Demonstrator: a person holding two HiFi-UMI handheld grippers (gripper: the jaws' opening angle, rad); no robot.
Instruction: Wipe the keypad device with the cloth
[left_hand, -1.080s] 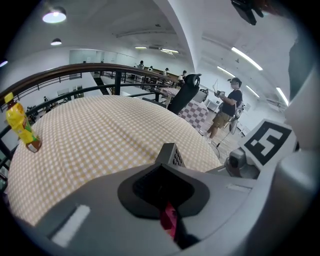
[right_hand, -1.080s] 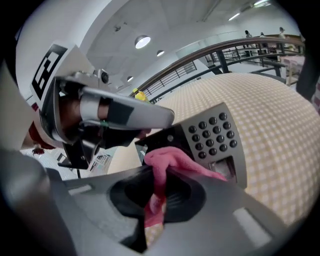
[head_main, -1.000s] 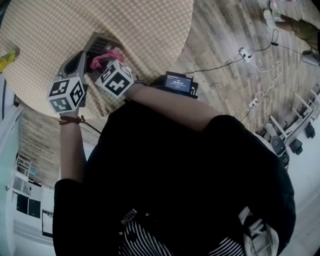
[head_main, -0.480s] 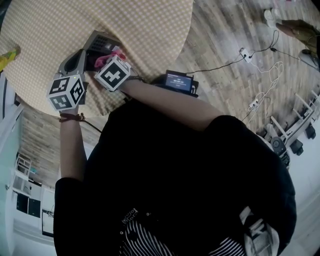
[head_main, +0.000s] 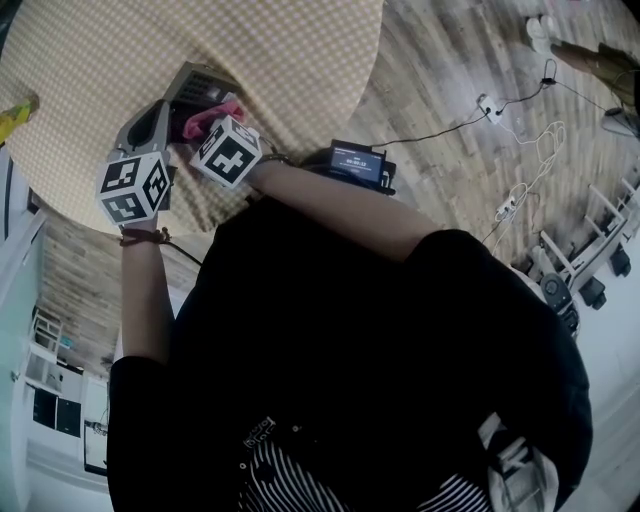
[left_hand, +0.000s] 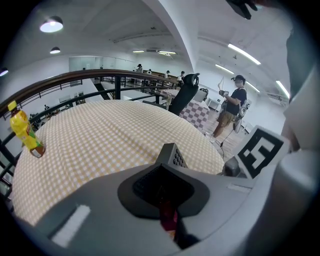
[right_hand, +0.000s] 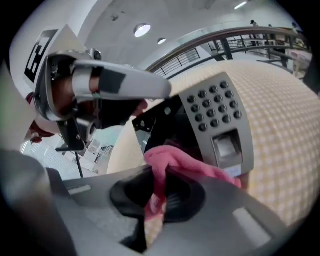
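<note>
At the far left of the bench (left_hand: 100, 132) stands a yellow bottle (left_hand: 24, 129), well apart from the work. The left gripper (left_hand: 164, 192) is near the edge of the bench, and its fingers (right_hand: 125, 84) are clenched on the dark back side of the keypad device (right_hand: 215, 115), so the device is tilted with its keys toward the right gripper. The pink cloth (right_hand: 175, 161) lies against the lower part of the device face, just beside the small window under the keys. The right gripper (right_hand: 157, 196) has its fingers clamped on a fold of this cloth.

I judge two risks. The hold on the device looks narrow, so a hard wiping push can turn it or slide it out toward the edge. Also, only a fold is pinched, so friction on the keys can pull the cloth free.
</note>
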